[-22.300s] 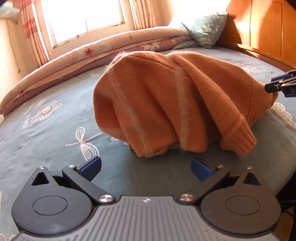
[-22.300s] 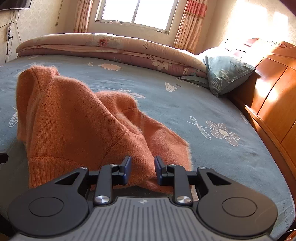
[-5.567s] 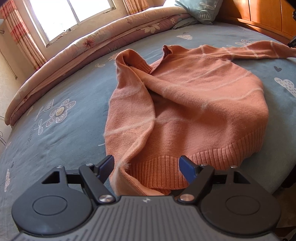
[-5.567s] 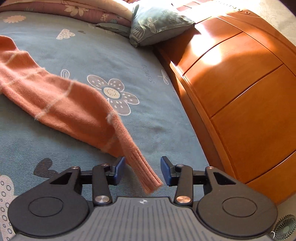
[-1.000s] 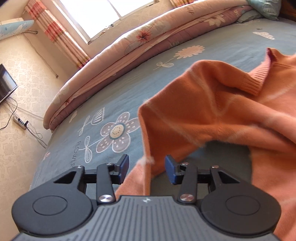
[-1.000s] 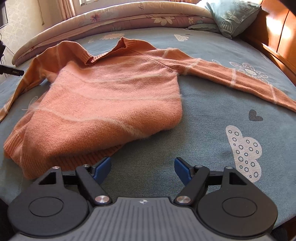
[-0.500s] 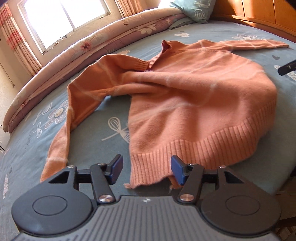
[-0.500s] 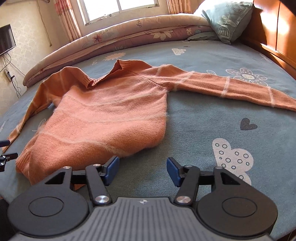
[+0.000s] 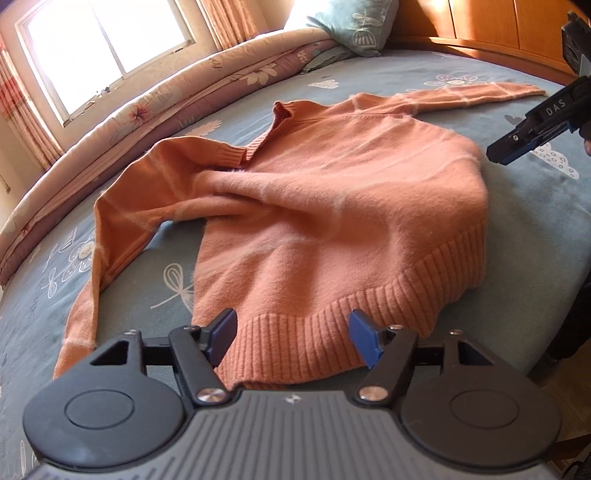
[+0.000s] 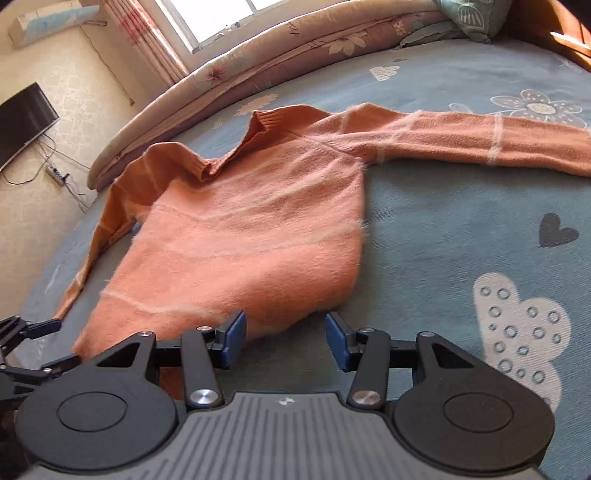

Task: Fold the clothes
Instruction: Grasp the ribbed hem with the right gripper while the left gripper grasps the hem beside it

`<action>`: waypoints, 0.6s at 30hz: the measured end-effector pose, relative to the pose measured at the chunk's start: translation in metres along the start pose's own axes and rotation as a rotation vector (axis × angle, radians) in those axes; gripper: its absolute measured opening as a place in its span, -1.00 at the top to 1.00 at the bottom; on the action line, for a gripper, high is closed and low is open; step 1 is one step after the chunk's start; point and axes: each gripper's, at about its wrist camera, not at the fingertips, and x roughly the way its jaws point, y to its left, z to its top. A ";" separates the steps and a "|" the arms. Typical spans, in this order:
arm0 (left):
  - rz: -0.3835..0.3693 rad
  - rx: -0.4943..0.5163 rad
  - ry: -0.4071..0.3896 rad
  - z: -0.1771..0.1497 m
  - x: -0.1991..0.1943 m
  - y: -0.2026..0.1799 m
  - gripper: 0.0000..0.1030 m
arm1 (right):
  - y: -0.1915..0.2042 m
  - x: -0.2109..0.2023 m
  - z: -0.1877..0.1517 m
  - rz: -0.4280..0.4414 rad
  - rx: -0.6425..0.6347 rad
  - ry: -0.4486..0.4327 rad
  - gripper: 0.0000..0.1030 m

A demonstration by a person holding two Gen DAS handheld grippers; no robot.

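Note:
An orange knit sweater (image 9: 332, 221) lies spread on the blue patterned bed (image 9: 535, 236), collar toward the window, one sleeve (image 10: 480, 140) stretched out to the right, the other trailing down the left side. My left gripper (image 9: 291, 334) is at the ribbed hem, jaws opening, with the hem between the blue pads but not pinched. My right gripper (image 10: 284, 334) sits at the sweater's lower right corner (image 10: 288, 310), jaws closing, the pads clear of the cloth. The right gripper (image 9: 532, 133) also shows at the right edge of the left wrist view.
A rolled floral quilt (image 9: 166, 103) lies along the bed's far side under the window. A pillow (image 9: 354, 26) rests by the wooden headboard (image 9: 498, 29). A television (image 10: 22, 122) hangs on the left wall. The bed's edge is close below both grippers.
My left gripper swung from the left sleeve over to the hem and its jaws widened. The right gripper moved in to the sweater's lower right corner, rolled, and its jaws narrowed.

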 end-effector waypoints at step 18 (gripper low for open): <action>0.004 -0.014 -0.002 -0.011 0.001 0.005 -0.35 | 0.111 0.079 0.049 0.085 -0.272 0.056 -0.12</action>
